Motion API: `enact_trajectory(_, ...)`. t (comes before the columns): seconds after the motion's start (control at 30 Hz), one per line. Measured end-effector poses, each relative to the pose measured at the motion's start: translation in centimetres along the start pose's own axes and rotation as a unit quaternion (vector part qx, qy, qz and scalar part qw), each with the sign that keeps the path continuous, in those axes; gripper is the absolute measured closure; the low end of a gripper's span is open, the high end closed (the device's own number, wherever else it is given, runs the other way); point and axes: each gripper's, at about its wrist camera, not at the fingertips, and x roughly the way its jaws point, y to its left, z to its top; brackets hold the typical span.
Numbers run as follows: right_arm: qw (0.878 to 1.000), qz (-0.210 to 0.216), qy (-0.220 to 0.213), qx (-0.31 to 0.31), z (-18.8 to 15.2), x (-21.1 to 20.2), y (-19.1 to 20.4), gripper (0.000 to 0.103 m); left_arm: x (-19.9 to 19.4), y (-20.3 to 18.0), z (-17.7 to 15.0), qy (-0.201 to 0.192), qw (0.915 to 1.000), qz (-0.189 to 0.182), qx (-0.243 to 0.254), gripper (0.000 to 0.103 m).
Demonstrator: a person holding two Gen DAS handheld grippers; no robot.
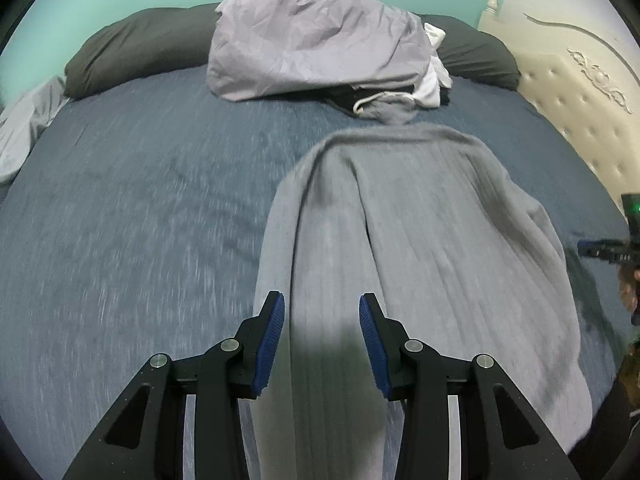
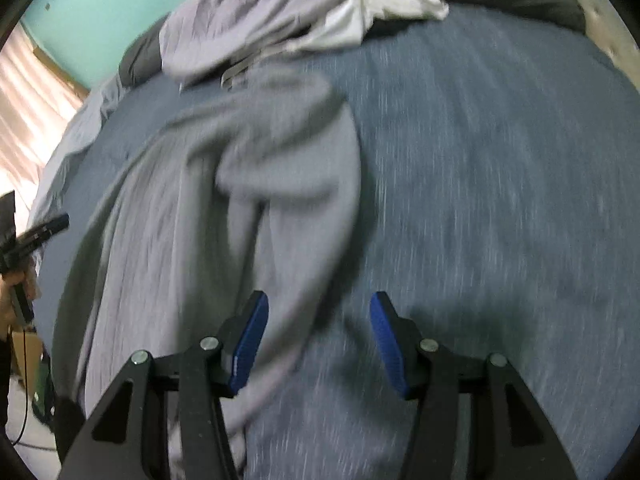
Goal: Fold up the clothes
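Two open grippers (image 1: 322, 312) (image 2: 320, 312) above grey garment (image 1: 420, 220) on bed (image 1: 140, 200)

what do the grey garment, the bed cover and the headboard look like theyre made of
Grey garment: soft ribbed knit, probably fleece or sweatshirt cotton; matte, thick folds.
Bed cover: blue heathered woven or jersey fabric, matte with pale flecks.
Headboard: cream button-tufted padding, possibly faux leather, with a carved, painted-looking frame.
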Motion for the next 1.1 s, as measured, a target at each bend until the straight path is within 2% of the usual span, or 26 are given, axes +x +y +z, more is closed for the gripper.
enact_trajectory(0.17, 0.999, 0.002, 0.050, -0.021, -5.1, 0.7, 2.1, 0.049, -2.5, 0.0, -3.8, 0.001, 1.0000, 0.002, -0.005, 0.060)
enact_trajectory(0.3, 0.997, 0.015, 0.063, -0.042, -7.6, 0.8, 4.5, 0.049, -3.8, 0.2, -5.8, -0.001, 0.9999, 0.004, -0.012, 0.060)
enact_trajectory(0.5, 0.992, 0.021, 0.096, -0.077, -10.2, 1.9, 8.0, 0.049, -5.3, 0.5, -8.0, -0.004, 0.9997, 0.008, -0.022, 0.060)
enact_trajectory(0.63, 0.988, 0.011, 0.116, -0.104, -11.7, 3.0, 9.8, 0.049, -6.3, 0.7, -8.8, -0.008, 0.9996, 0.009, -0.024, 0.060)
enact_trajectory(0.73, 0.986, 0.013, 0.118, -0.121, -12.4, 3.3, 11.2, 0.049, -6.9, 0.8, -9.4, -0.009, 0.9996, 0.010, -0.024, 0.060)
enact_trajectory(0.93, 0.979, -0.011, 0.119, -0.163, -13.1, 4.1, 13.3, 0.049, -7.1, 1.0, -10.1, -0.006, 0.9995, 0.013, -0.027, 0.060)
enact_trajectory(1.0, 0.976, -0.022, 0.121, -0.179, -13.3, 4.5, 13.9, 0.055, -7.0, 1.0, -10.3, -0.003, 0.9995, 0.012, -0.029, 0.060)
enact_trajectory(1.1, 0.975, -0.033, 0.118, -0.188, -13.2, 4.7, 14.1, 0.081, -7.0, 0.9, -10.5, 0.000, 0.9996, 0.014, -0.025, 0.060)
